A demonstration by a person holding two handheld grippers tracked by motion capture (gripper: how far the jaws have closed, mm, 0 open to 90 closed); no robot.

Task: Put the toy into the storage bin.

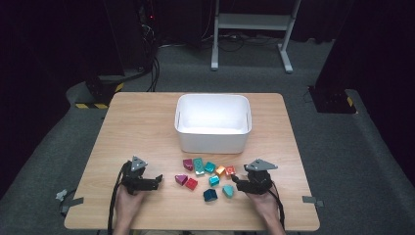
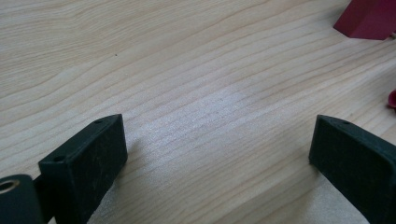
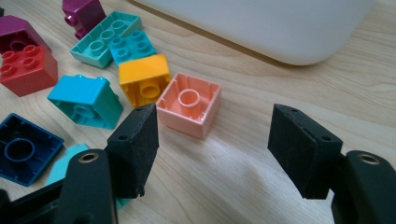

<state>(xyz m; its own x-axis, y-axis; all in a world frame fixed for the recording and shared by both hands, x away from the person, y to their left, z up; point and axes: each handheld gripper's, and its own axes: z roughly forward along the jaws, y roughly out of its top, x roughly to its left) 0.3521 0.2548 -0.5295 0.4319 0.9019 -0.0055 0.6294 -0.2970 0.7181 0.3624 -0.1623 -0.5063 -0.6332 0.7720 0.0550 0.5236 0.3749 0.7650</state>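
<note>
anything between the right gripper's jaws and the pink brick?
Nothing. In the right gripper view, bare wood separates the open right gripper from the pink brick, which lies just beyond its jaws.

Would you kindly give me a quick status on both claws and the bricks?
Left claw open over bare table. Right claw open, nearest the pink brick, not touching. White bin behind the bricks. Nothing in the way.

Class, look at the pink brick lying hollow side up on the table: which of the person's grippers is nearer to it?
The right gripper: the pink brick lies just ahead of its open jaws. The left gripper is across the pile, over bare table.
</note>
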